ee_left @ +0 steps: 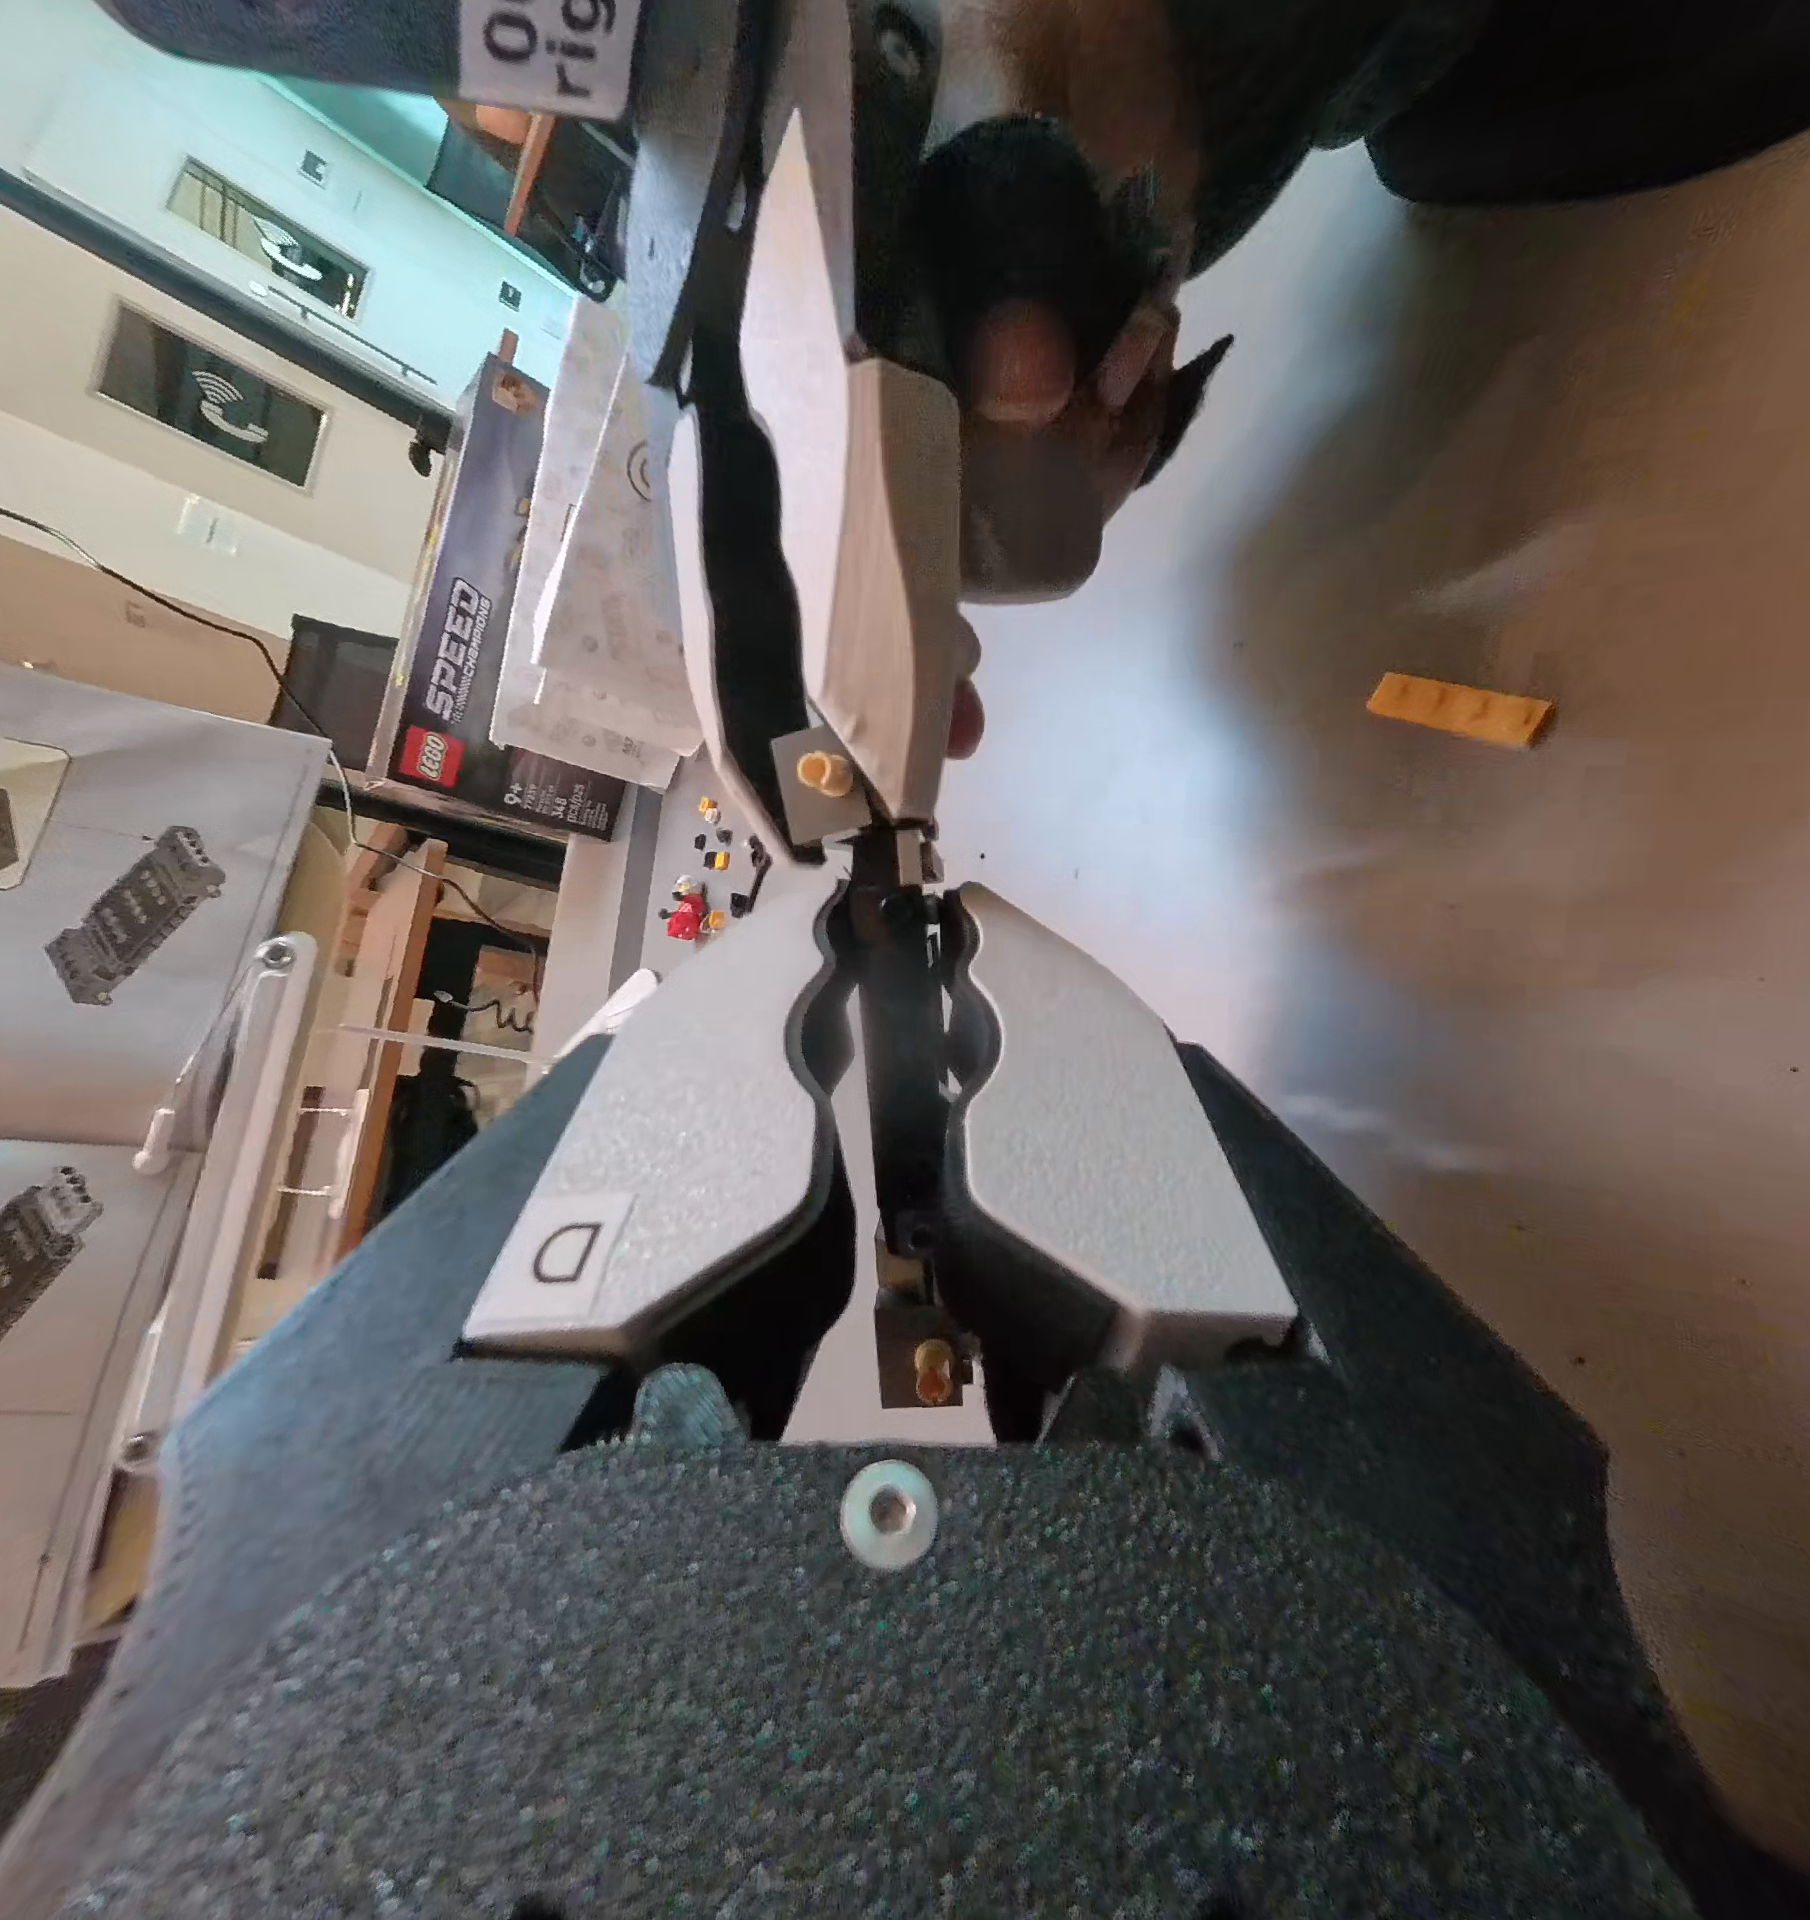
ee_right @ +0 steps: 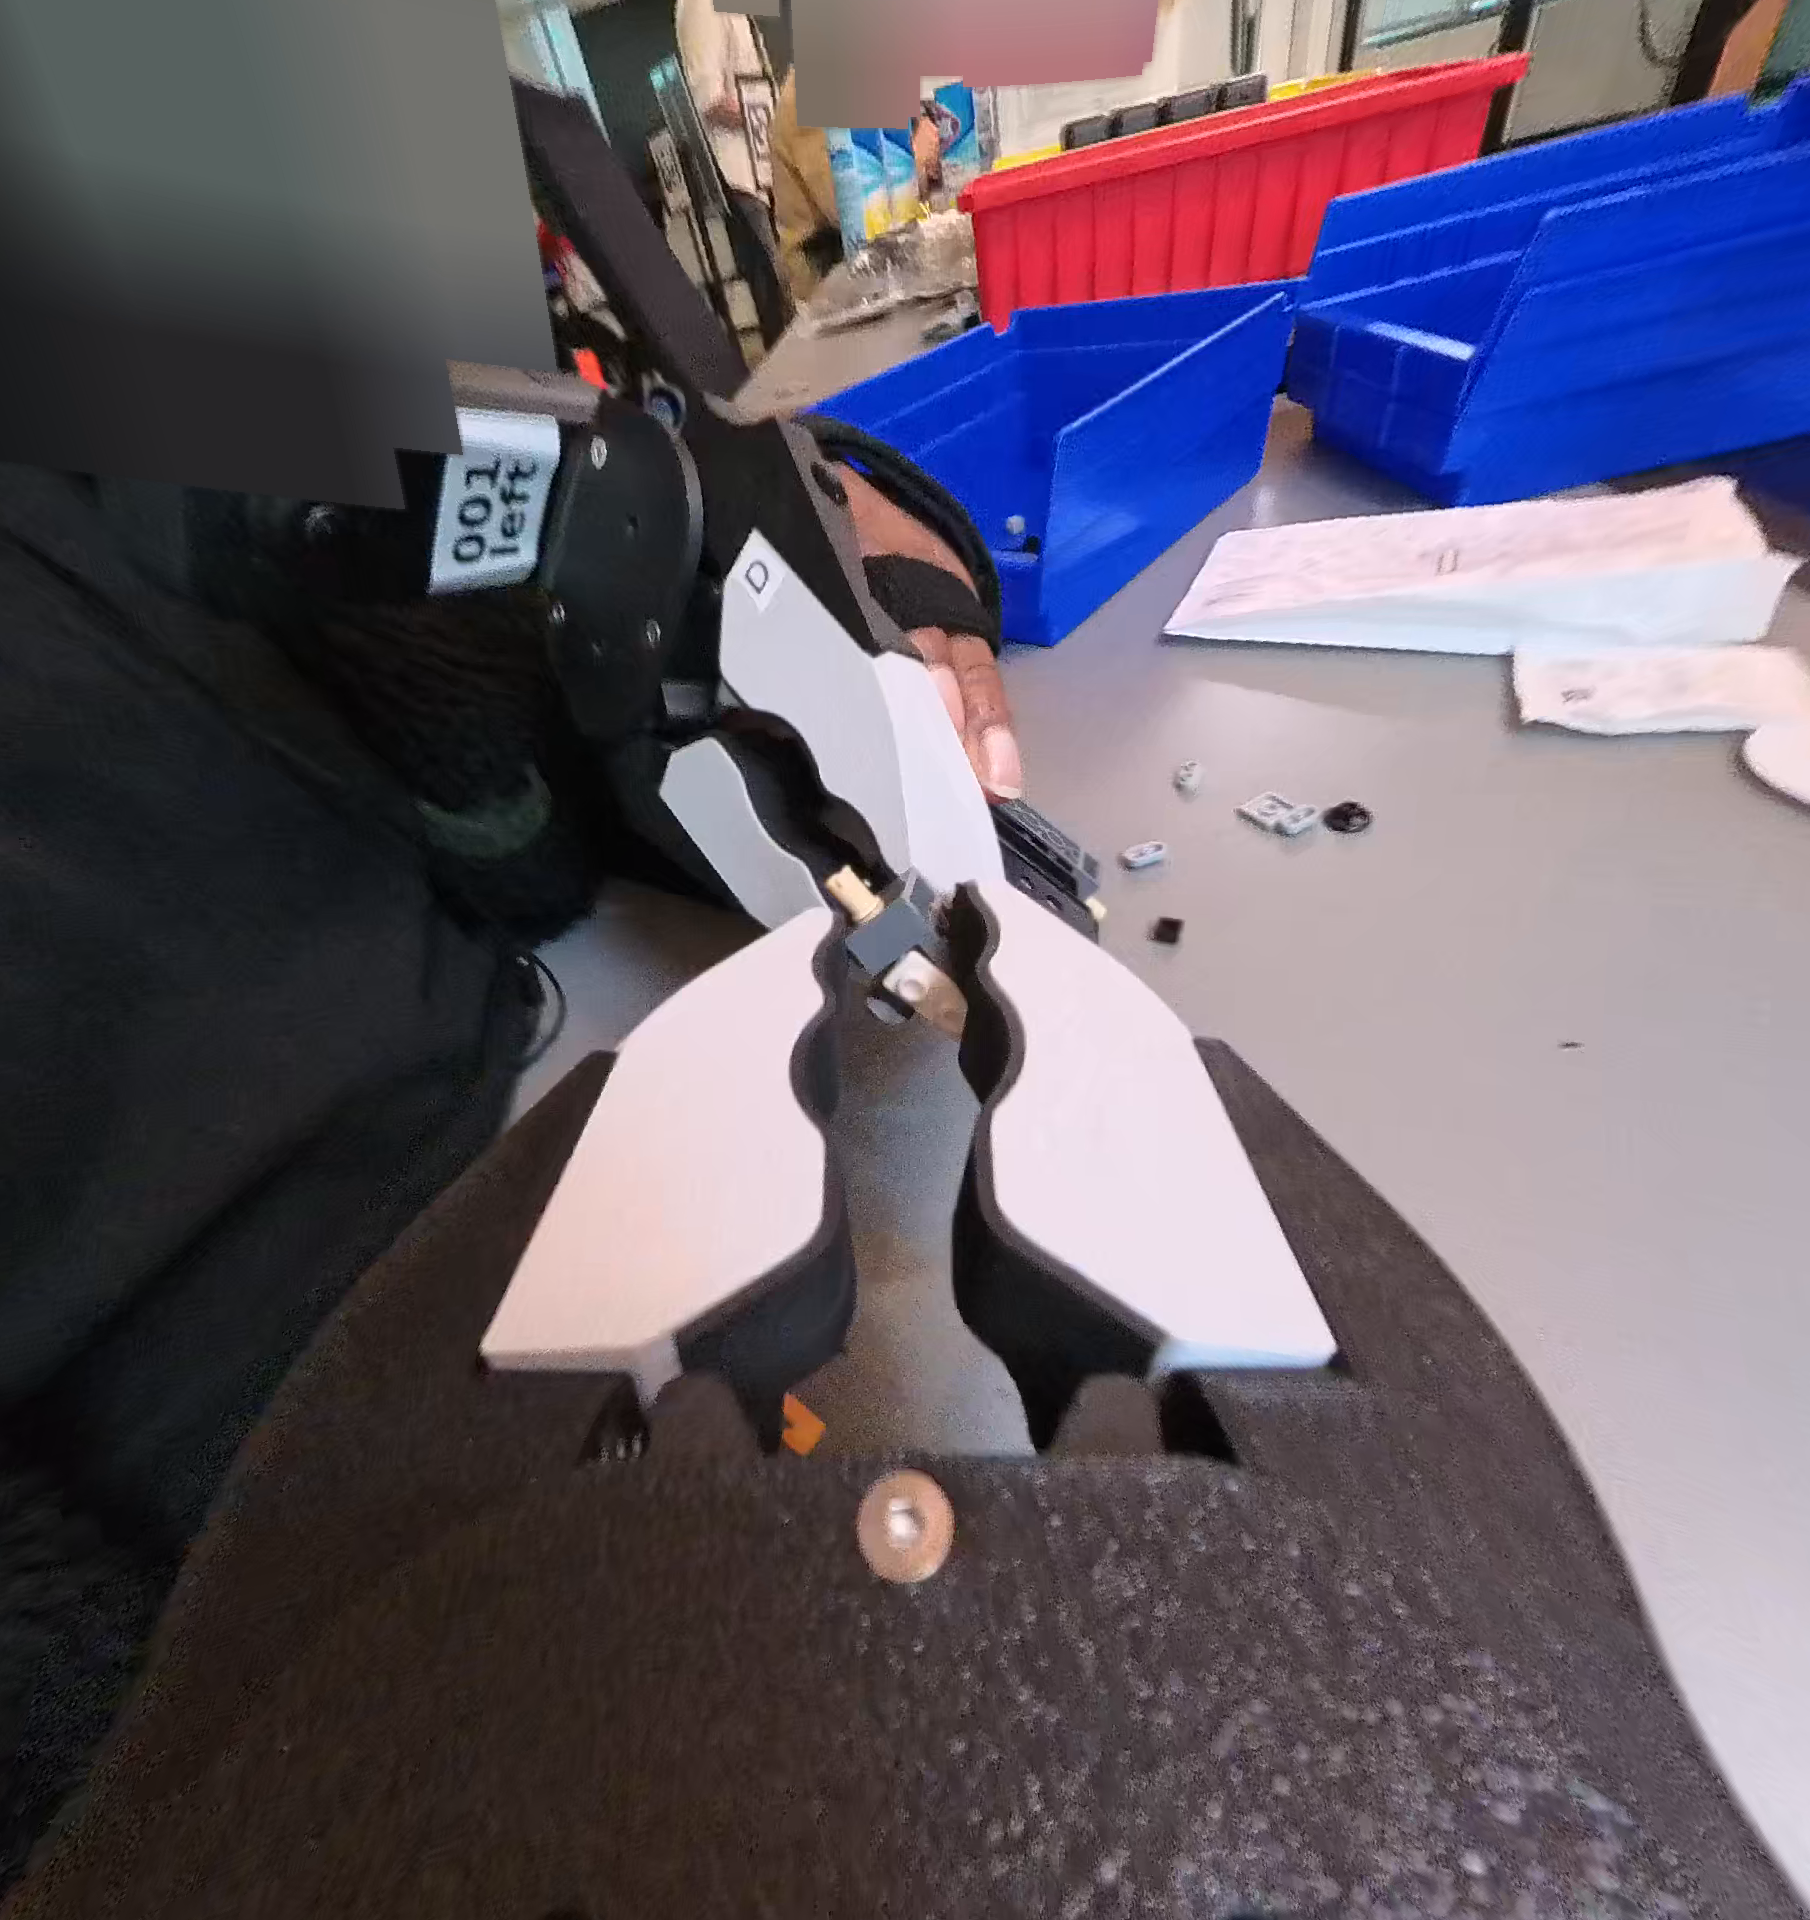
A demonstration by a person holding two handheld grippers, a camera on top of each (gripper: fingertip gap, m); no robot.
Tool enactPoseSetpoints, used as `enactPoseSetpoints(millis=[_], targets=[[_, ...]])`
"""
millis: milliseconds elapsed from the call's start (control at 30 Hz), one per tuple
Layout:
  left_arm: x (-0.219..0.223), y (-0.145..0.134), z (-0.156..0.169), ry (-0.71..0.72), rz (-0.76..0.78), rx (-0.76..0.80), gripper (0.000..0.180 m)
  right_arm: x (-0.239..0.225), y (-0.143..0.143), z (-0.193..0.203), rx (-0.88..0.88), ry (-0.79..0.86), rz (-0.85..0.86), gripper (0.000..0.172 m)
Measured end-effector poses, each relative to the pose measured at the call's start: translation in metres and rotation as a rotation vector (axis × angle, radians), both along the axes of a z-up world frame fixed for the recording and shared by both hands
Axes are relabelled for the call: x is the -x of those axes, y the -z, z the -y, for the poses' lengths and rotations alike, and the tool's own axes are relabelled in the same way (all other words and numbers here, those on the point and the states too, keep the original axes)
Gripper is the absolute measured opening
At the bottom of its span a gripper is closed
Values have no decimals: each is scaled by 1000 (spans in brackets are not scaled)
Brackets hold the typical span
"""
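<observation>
In the left wrist view my left gripper (ee_left: 901,899) is shut on a long black brick assembly (ee_left: 896,1049) that runs back between its fingers, with a grey block and tan pin (ee_left: 927,1361) at its near end. My right gripper (ee_right: 896,914) is shut on a small grey brick piece (ee_right: 885,940) with a tan pin (ee_right: 847,896). It holds this piece right against the far end of the black assembly (ee_right: 1046,862). In the left wrist view the right gripper (ee_left: 859,821) comes down from the top with the grey piece (ee_left: 813,795). Both are above a grey table (ee_right: 1400,1039).
An orange flat plate (ee_left: 1457,710) lies on the table to the right. Small loose pieces and a red minifigure (ee_left: 685,920), a toy box (ee_left: 465,644) and an instruction booklet (ee_left: 101,935) are at the left. Blue bins (ee_right: 1088,468), a red bin (ee_right: 1192,187), paper bags (ee_right: 1483,571) and small grey pieces (ee_right: 1270,810) lie beyond. Only a small space, under 4 cm, lies between the two pairs of fingers.
</observation>
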State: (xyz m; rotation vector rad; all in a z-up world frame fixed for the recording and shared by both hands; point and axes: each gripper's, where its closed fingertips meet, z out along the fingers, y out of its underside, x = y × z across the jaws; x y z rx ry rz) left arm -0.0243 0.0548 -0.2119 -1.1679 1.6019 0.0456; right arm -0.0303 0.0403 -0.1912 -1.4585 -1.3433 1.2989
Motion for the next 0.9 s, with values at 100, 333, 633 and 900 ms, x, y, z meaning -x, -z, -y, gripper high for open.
enactPoseSetpoints(millis=[100,333,633,900], targets=[[0,0,1,-1,30,74,15,0,-3,0,109,-16,-18,18],[-1,8,7,2,131,463,14,1,0,-6,475,-38,-44,19],[-2,11,20,27,312,1102,14,3,3,-8,799,-92,-64,20],[-1,16,24,39,328,1259,14,-1,8,-13,751,-69,-22,26]])
